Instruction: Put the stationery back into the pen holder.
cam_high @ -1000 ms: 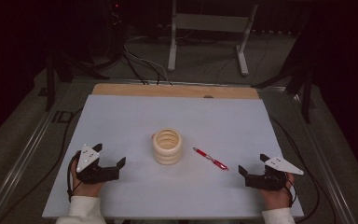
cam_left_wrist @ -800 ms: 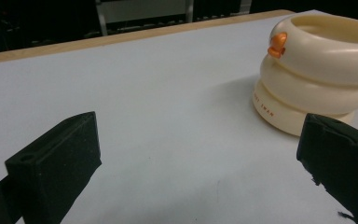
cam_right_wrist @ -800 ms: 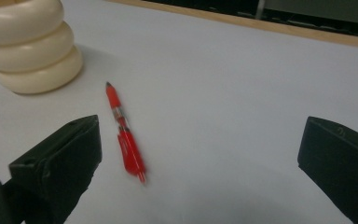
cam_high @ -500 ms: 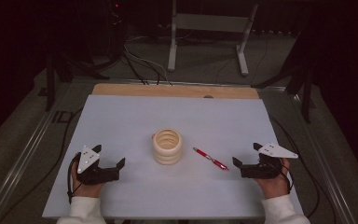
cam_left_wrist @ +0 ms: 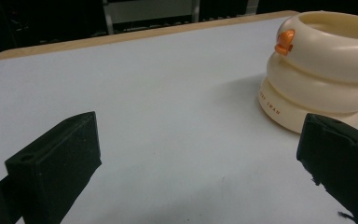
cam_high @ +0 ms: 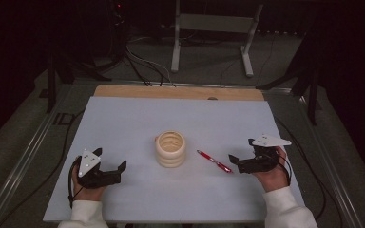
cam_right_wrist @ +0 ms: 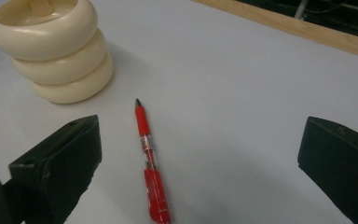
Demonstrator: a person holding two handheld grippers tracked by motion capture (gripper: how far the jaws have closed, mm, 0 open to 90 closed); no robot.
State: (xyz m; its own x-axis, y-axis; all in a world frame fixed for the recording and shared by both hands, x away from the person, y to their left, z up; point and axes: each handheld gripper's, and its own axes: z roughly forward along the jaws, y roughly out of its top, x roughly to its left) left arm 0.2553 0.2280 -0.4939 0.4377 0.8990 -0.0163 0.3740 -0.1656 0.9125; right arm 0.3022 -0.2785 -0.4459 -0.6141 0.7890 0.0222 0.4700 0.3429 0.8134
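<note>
A cream holder (cam_high: 170, 148) shaped like three stacked rings stands at the middle of the pale table (cam_high: 123, 118); it appears large in the left gripper view (cam_left_wrist: 321, 79), with a small orange knob (cam_left_wrist: 284, 42) on its rim. A red pen (cam_high: 214, 161) lies on the table to its right, and in the right gripper view the pen (cam_right_wrist: 149, 163) lies between the jaws, pointing toward the cream holder (cam_right_wrist: 51, 49). My right gripper (cam_high: 235, 161) is open, just right of the pen. My left gripper (cam_high: 119, 168) rests open at the front left, apart from the holder.
A wooden strip (cam_high: 180, 92) runs along the table's far edge. Beyond it stand a metal frame (cam_high: 214, 33) and floor cables (cam_high: 142, 61). Metal rails (cam_high: 24, 156) border the table's sides.
My right gripper has moved left and slightly forward, closing on the pen. The left gripper has stayed put.
</note>
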